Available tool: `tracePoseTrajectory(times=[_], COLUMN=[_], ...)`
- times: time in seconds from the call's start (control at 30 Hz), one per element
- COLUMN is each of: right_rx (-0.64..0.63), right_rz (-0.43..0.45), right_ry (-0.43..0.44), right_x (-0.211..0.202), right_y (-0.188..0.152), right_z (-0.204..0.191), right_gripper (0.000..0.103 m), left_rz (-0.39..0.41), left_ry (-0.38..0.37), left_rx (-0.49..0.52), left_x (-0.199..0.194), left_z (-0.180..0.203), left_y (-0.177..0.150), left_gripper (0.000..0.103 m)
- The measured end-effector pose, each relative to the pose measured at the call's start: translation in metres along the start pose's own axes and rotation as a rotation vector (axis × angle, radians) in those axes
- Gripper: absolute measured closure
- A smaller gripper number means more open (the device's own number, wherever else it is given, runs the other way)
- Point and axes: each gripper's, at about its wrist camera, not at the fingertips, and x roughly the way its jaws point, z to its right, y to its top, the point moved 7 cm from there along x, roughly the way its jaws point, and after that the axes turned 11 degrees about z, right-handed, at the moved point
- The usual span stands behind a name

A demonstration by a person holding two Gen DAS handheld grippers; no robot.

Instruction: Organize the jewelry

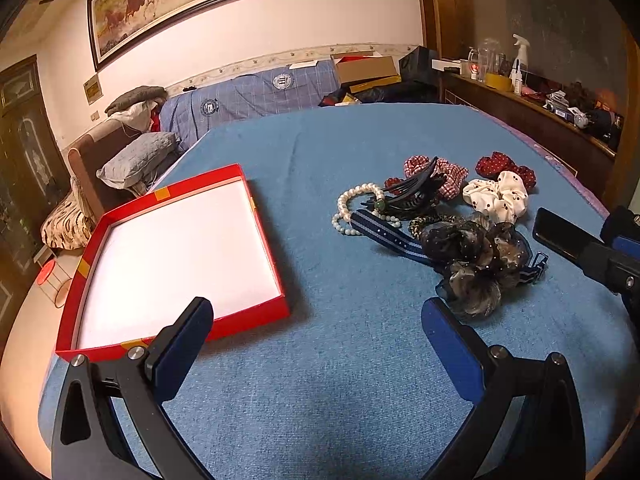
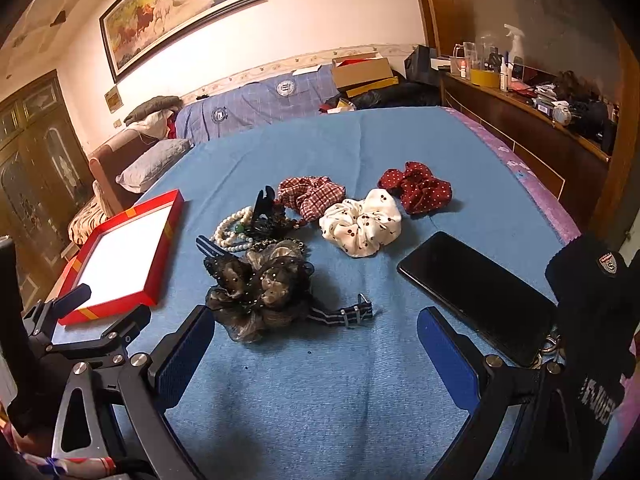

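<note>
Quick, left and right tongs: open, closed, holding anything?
Left tongs: open, holding nothing, above the blue cloth.
Right tongs: open, holding nothing.

- A pale wall [image 1: 320,20] carries a long framed painting of horses [image 1: 168,4], glare on its glass.
- A patterned border strip [image 2: 320,56] runs along the wall.
- Below it a sofa under a blue checked cover [image 1: 256,96], with a grey pillow [image 1: 140,156] at its left end.
- Cardboard boxes [image 2: 364,70] sit on the sofa's right end.
- Dark carved wooden doors [image 2: 36,152] stand at left.
- A cluttered wooden shelf [image 2: 532,120] lines the right side.
- The lighting is warm and dim.
</note>
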Motion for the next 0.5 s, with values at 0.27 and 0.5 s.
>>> tracePoseTrajectory(times=[0.27, 0.5], right_rx=[0.006, 0.008], right_rz=[-0.016, -0.033], right_ry=[0.009, 0.007], right_x=[0.006, 0.013], right_y=[-0.004, -0.006], right_z=[0.001, -0.001], right_gripper=[0.000, 0.000], left_rz=[-0.013, -0.030], left_ry=[-0.004, -0.007], left_rx=[0.001, -0.002], left_x=[0.004, 0.011], left_z=[0.003, -0.001], left_y=[-0.004, -0.010], left_gripper=[0.000, 0.000])
